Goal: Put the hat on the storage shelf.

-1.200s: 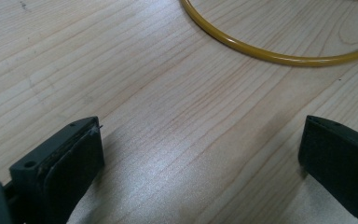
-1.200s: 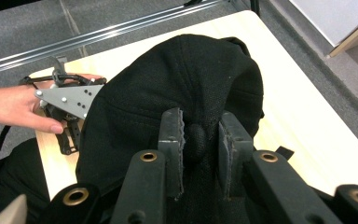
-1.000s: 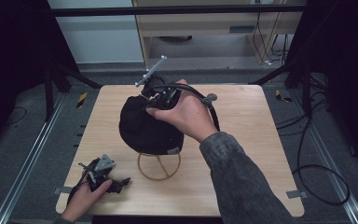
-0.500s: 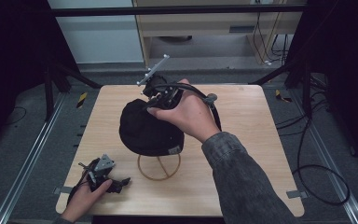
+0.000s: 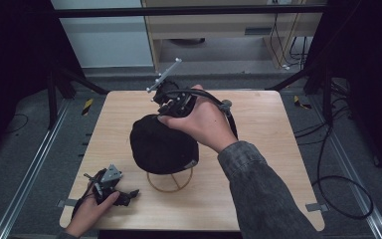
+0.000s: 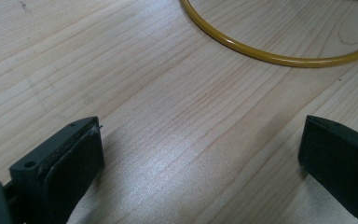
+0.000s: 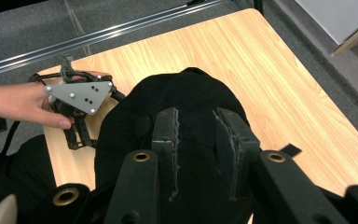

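A black cap (image 5: 161,147) sits on a yellow wire stand (image 5: 171,181) in the middle of the wooden table (image 5: 263,129). My right gripper (image 5: 166,110) points down at the cap's far side from above. In the right gripper view its jaws (image 7: 196,116) stand a narrow gap apart over the cap's crown (image 7: 191,91), and I see no fabric pinched between the pads. My left gripper (image 5: 129,194) lies on the table at the front left, held by a hand. Its jaws (image 6: 200,154) are wide open over bare wood, with the stand's yellow ring (image 6: 261,53) ahead of them.
A cable (image 5: 231,117) loops from the right gripper over the table's far side. Metal rails (image 5: 35,164) run along the floor on the left, and black frame posts (image 5: 323,84) stand at the table's corners. Bare wood lies to the right of the cap.
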Demonstrator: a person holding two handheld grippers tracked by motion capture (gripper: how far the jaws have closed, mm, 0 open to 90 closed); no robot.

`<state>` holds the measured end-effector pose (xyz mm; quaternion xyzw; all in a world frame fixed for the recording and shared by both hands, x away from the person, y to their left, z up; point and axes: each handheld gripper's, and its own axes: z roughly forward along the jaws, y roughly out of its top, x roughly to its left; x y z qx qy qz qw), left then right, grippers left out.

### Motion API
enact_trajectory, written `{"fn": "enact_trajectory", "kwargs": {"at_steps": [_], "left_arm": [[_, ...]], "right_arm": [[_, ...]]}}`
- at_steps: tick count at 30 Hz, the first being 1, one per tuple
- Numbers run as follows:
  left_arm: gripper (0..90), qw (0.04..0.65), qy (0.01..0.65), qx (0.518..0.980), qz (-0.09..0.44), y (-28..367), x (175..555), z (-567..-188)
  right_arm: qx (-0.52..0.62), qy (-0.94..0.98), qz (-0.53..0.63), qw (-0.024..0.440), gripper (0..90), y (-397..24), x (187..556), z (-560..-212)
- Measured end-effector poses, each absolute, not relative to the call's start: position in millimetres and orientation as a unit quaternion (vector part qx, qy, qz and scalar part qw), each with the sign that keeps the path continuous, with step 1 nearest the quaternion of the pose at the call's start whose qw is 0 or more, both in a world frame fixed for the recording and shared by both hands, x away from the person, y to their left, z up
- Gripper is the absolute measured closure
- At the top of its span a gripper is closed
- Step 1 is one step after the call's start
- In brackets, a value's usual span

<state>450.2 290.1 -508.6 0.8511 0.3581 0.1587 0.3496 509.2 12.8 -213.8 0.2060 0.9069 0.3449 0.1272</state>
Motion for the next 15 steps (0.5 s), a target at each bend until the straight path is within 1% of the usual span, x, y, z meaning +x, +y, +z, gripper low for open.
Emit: {"fn": "enact_trajectory", "kwargs": {"at_steps": [8,15], "left_arm": [[0.0,0.350,0.358,0.851,0.159,290,450,-509],[0.0,0.350,0.358,0.851,0.159,290,450,-509]], "right_arm": [[0.212,0.903,0.350,0.131,70.5,5,508,-211],[0.226,0.896,0.356,0.140,70.8,-14,508,-207]]}}
